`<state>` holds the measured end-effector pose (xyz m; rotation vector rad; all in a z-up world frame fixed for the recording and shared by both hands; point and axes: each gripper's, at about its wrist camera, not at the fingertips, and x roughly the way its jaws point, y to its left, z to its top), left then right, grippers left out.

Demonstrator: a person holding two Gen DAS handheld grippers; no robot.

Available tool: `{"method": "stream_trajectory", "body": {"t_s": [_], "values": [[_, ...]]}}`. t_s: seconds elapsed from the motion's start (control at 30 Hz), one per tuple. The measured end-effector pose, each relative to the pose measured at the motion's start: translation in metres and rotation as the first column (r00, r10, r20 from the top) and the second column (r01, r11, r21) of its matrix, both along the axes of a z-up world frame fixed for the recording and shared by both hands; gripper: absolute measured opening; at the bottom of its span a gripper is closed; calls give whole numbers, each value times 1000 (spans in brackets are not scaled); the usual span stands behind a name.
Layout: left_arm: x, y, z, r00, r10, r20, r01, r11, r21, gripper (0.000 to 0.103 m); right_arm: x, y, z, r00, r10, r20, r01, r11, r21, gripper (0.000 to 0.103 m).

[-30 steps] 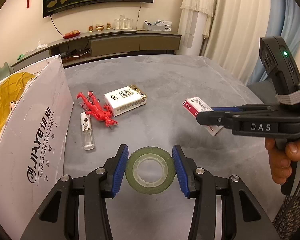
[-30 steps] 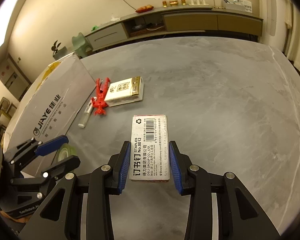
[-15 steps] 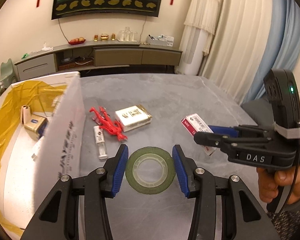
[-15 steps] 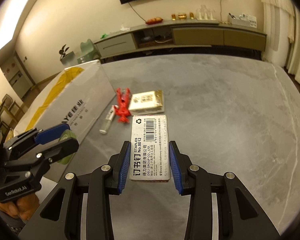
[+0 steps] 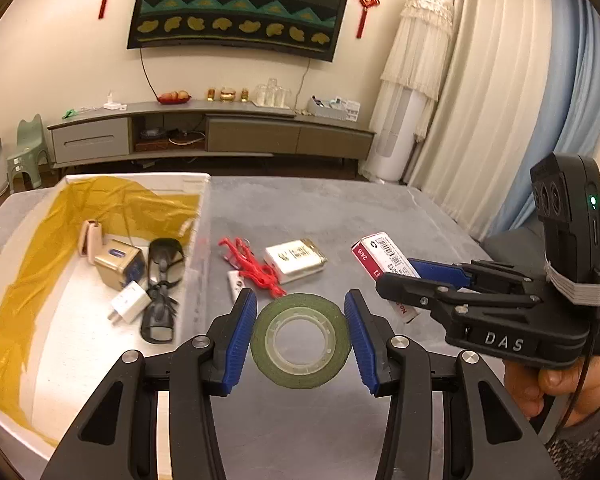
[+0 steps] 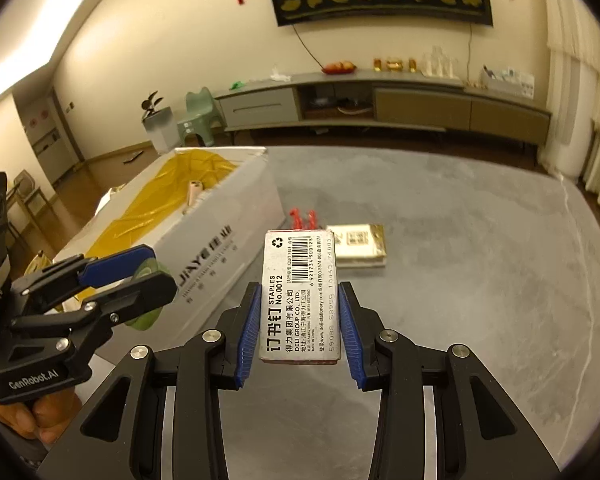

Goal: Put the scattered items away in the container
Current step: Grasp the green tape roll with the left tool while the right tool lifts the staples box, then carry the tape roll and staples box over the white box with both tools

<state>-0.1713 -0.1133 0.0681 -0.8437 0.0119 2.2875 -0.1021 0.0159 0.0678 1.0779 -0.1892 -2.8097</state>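
Observation:
My left gripper (image 5: 301,338) is shut on a green tape roll (image 5: 300,340) and holds it above the grey table, just right of the white cardboard box (image 5: 198,248). The box, lined with yellow film, holds a gold tin (image 5: 118,262), sunglasses (image 5: 162,288), a white charger plug (image 5: 129,303) and a beige case (image 5: 91,236). My right gripper (image 6: 299,330) is shut on a staples box (image 6: 300,296), also lifted. It shows at the right in the left wrist view as well, right gripper (image 5: 404,280). On the table lie a red clip (image 5: 252,268), a white-gold box (image 5: 296,260) and a small vial (image 5: 234,282).
The box's near wall (image 6: 220,272) stands between the left gripper (image 6: 140,280) and the table's loose items. A hand (image 5: 556,384) grips the right tool. Beyond the table are a low sideboard (image 5: 220,132), curtains and a green stool (image 5: 26,152).
Both grippers have risen with their loads. The left one has lifted enough that the box's inside and its contents now show.

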Motion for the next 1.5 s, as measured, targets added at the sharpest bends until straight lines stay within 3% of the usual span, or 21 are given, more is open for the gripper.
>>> {"method": "stream_trajectory", "body": {"t_s": [0.87,1.2,1.5], "values": [[-15,-88,31,993,113,-37,-107,984,142,47,-7,-78,33,990,96,-100,-88,992,89,40],[-27,-133,38,984,174,-19,-167,965,200,47,-9,-119,41,981,156,-119,-145,985,97,40],[-44,-173,43,967,253,22,-250,933,258,47,-14,-152,43,975,192,-110,-180,978,105,40]]}}
